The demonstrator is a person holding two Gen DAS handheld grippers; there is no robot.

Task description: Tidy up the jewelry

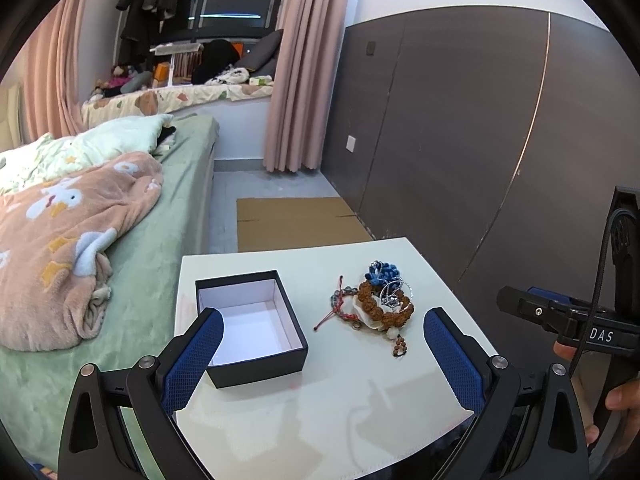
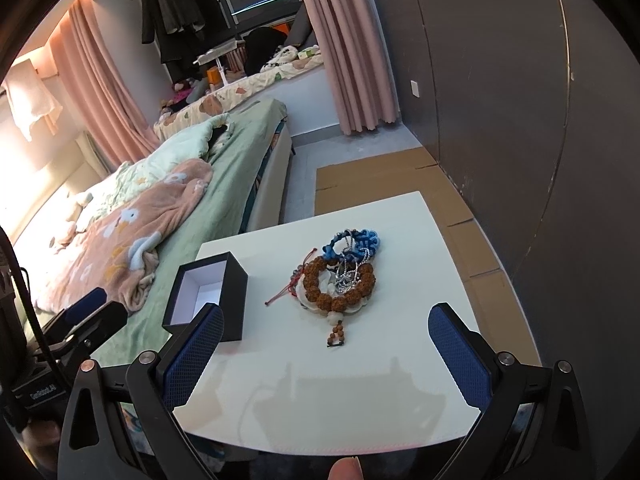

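A black box (image 1: 256, 344) (image 2: 234, 292) with a white inside stands open and empty on the left of a small white table (image 1: 340, 408) (image 2: 400, 368). To its right lies a heap of jewelry (image 1: 376, 300) (image 2: 340, 280): a brown bead bracelet (image 2: 320, 294), a blue braided cord (image 2: 360, 240), a silver chain (image 2: 346, 278), a red string bracelet (image 1: 334, 308). My left gripper (image 1: 324, 320) is open above the table's near side, its left finger over the box's near corner. My right gripper (image 2: 326, 316) is open too, short of the heap, nothing between its fingers.
A bed (image 1: 132, 240) with green sheet and a pink blanket (image 1: 72, 232) runs along the table's left side. Flattened cardboard (image 1: 296, 220) lies on the floor beyond the table. A dark panelled wall (image 1: 460, 140) stands to the right. A hand (image 1: 616, 404) holds the right gripper's handle.
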